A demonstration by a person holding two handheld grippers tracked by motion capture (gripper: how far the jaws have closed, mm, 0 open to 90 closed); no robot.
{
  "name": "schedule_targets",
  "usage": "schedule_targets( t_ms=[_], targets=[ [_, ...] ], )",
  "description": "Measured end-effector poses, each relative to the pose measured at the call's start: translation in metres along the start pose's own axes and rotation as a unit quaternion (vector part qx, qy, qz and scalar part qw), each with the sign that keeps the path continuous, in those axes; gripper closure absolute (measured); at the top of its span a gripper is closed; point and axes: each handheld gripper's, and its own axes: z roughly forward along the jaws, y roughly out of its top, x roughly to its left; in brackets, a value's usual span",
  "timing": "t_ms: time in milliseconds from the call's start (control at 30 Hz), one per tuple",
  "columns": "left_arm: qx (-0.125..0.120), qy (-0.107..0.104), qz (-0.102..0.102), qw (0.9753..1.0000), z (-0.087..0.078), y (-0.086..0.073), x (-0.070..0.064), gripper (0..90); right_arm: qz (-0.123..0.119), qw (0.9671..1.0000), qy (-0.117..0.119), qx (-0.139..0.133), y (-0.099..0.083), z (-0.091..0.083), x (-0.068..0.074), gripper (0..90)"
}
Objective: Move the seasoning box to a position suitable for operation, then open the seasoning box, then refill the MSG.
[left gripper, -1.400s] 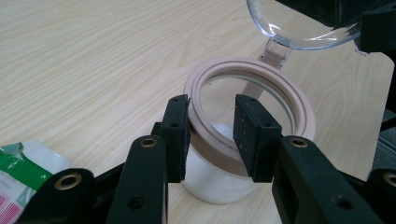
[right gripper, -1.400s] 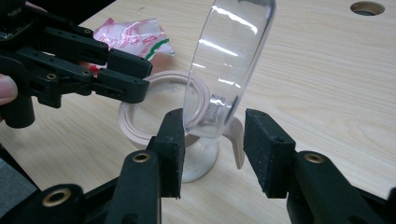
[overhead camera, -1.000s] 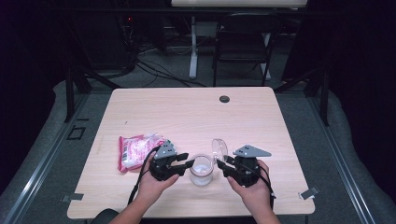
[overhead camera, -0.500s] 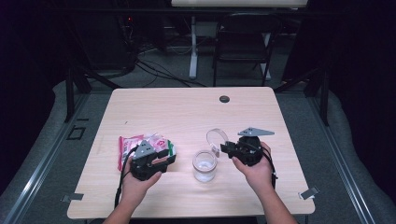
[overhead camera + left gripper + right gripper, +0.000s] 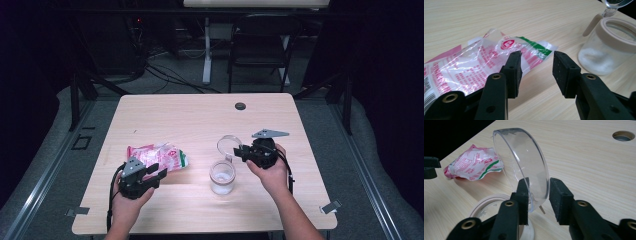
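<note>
On the desk (image 5: 200,115), near the front edge, stands a small glass jar (image 5: 222,176) with some white powder in the bottom. Its top is open. The right gripper (image 5: 239,151) holds the jar's clear round lid (image 5: 524,162) up in the air, just behind the jar and tilted on its side. Its fingers (image 5: 560,195) look closed on the lid's rim, one on each side of the clear wall.

The left gripper (image 5: 159,172) is over by the pink and white plastic bag (image 5: 157,156), which lies flat to the left of the jar. Its fingers (image 5: 514,70) are open, about halfway, and hold nothing. One finger is right in front of the bag's edge, but I cannot tell if it touches.

It looks like the jar has just been opened and the bag comes next. The left fingers need to slide around the bag's edge and squeeze shut. The bag is thin and slippery, so the grip should be firm, and the lid should stay clear of the jar.
</note>
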Motion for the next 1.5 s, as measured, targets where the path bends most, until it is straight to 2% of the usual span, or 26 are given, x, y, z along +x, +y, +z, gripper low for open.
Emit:
schedule_targets(
  t_ms=[133, 200, 333, 467, 600, 667, 733, 867, 933, 1067, 1233, 1367, 1500],
  targets=[
    [0.006, 0.005, 0.0, 1.0, 0.001, -0.004, 0.004, 57.2, -0.002, 1.0, 0.008, 0.002, -0.004, -0.003, 0.0, 61.7],
    [0.008, 0.011, 0.012, 0.9998, 0.003, -0.005, 0.005, 55.8, -0.004, 0.9999, 0.012, -0.005, -0.008, -0.006, 0.001, 58.9],
    [0.009, 0.022, 0.015, 0.9996, 0.007, -0.005, 0.006, 51.1, -0.008, 0.9997, 0.021, -0.01, -0.016, -0.012, 0.003, 56.2],
    [0.004, 0.023, 0.016, 0.9996, 0.012, -0.004, 0.009, 48.7, -0.022, 0.999, 0.018, -0.033, -0.026, -0.023, 0.008, 56.1],
    [-0.004, 0.035, 0.026, 0.999, 0.015, -0.001, 0.01, 46.8, -0.037, 0.9979, 0.007, -0.053, -0.035, -0.036, 0.008, 56.8],
    [-0.008, 0.035, 0.028, 0.999, 0.017, 0.0, 0.012, 46.5, -0.034, 0.9966, 0.01, -0.074, -0.04, -0.042, 0.005, 56.5],
    [-0.004, 0.036, 0.031, 0.9989, 0.02, 0.002, 0.013, 46.3, -0.028, 0.9961, 0.003, -0.083, -0.046, -0.045, 0.0, 56.8],
    [0.013, 0.038, 0.041, 0.9984, 0.027, 0.005, 0.013, 46.8, 0.021, 0.9974, -0.022, -0.066, -0.06, -0.047, -0.02, 59.6],
    [0.026, 0.037, 0.043, 0.9981, 0.031, 0.006, 0.013, 44.9, 0.032, 0.9972, -0.032, -0.059, -0.065, -0.048, -0.027, 60.7],
    [0.042, 0.041, 0.061, 0.9964, 0.038, 0.005, 0.01, 40.1, 0.05, 0.9971, -0.038, -0.042, -0.073, -0.046, -0.04, 58.3],
    [0.058, 0.049, 0.082, 0.9938, 0.043, 0.004, 0.007, 37.4, 0.035, 0.9951, -0.074, -0.056, -0.078, -0.046, -0.046, 53.4],
    [0.06, 0.052, 0.09, 0.9928, 0.044, 0.003, 0.004, 35.6, 0.038, 0.9955, -0.072, -0.048, -0.08, -0.042, -0.046, 51.5],
    [0.063, 0.056, 0.111, 0.9902, 0.046, 0.003, -0.001, 32.2, 0.039, 0.9963, -0.068, -0.036, -0.081, -0.038, -0.045, 53.3]
  ],
)
